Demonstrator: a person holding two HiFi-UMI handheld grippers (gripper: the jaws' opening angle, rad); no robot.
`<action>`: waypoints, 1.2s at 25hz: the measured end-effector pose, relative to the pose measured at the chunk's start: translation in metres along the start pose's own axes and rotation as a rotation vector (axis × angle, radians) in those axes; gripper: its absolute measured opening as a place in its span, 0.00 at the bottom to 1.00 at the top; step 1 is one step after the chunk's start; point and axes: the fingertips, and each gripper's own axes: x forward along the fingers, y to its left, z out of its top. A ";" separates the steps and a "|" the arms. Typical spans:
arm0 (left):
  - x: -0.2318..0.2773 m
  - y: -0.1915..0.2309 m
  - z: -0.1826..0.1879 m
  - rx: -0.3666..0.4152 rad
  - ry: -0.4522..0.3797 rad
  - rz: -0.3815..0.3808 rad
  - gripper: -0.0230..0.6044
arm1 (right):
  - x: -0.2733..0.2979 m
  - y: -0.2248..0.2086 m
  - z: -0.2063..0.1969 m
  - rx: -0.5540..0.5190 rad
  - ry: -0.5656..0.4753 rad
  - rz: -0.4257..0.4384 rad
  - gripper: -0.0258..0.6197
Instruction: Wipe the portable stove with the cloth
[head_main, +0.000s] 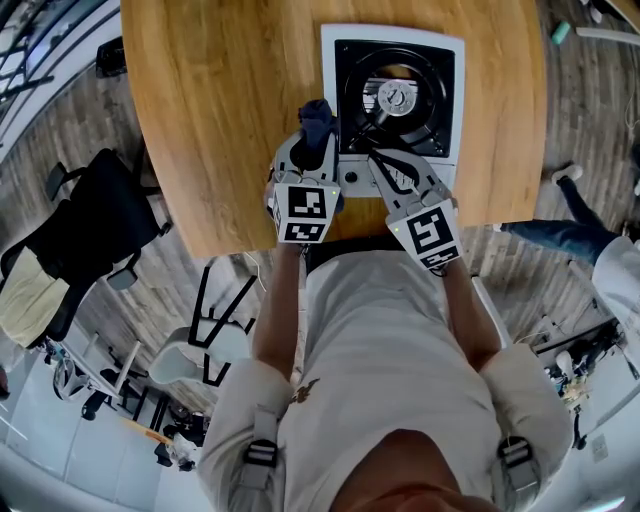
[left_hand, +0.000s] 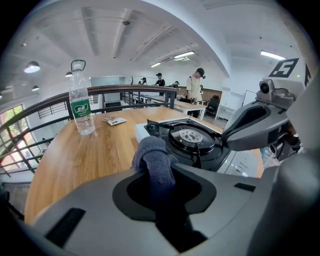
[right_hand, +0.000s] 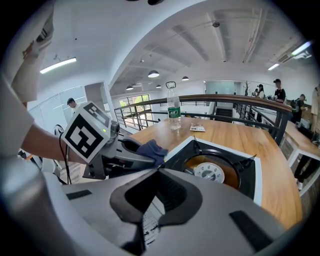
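Note:
The portable stove (head_main: 398, 97) has a white body, a black top and a round burner, and it stands on the round wooden table (head_main: 220, 110). My left gripper (head_main: 318, 140) is shut on a dark blue cloth (head_main: 316, 118) at the stove's front left corner. In the left gripper view the cloth (left_hand: 152, 162) stands up between the jaws, just short of the stove (left_hand: 192, 140). My right gripper (head_main: 376, 156) hovers over the stove's white front panel, its tips meeting with nothing held. The right gripper view shows the right gripper (right_hand: 157, 171), the burner (right_hand: 209, 172) and the cloth (right_hand: 152, 149).
A plastic water bottle (left_hand: 81, 102) and a small packet (left_hand: 115, 120) sit on the far side of the table. A railing runs behind it. A black chair (head_main: 100, 220) stands left of the table, and a person's leg (head_main: 560, 235) shows at the right.

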 end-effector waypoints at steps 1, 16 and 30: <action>0.002 0.001 0.002 0.001 0.000 -0.001 0.19 | 0.001 0.000 0.001 -0.001 -0.001 0.001 0.07; 0.021 0.013 0.023 0.013 -0.004 -0.006 0.19 | 0.012 -0.018 0.015 0.007 -0.020 -0.004 0.07; 0.046 0.029 0.052 0.015 -0.011 -0.004 0.19 | 0.032 -0.034 0.030 0.016 -0.026 0.017 0.07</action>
